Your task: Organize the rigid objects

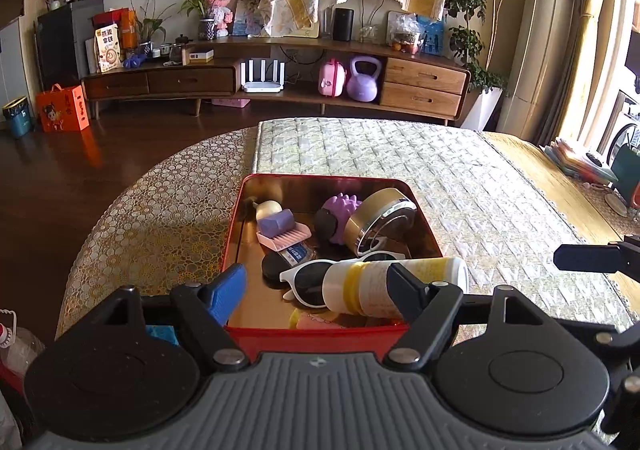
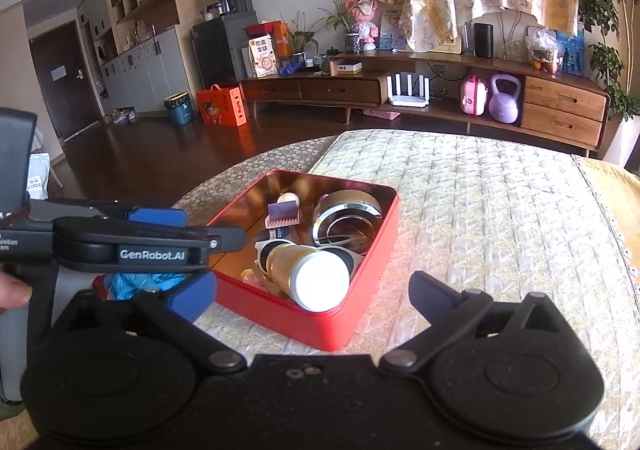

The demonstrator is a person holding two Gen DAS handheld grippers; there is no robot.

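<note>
Both tools stand with jaws apart and nothing between them: left gripper (image 1: pixel 316 282) at the near edge of the red tin (image 1: pixel 236 218), right gripper (image 2: pixel 312 294) off its near-right corner. Tin sits on the quilted table cover (image 1: pixel 460 186), toward that cover's left edge. Inside, a white-and-yellow bottle (image 1: pixel 372 282) lies across white sunglasses (image 1: pixel 304 278); behind them a gold round case (image 1: pixel 380 218), a purple spiky ball (image 1: pixel 340 206) and a pink soap dish (image 1: pixel 284 236).

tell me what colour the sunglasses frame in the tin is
White, with dark lenses. The sunglasses show best in the left wrist view, lying in the red tin under the bottle.
</note>
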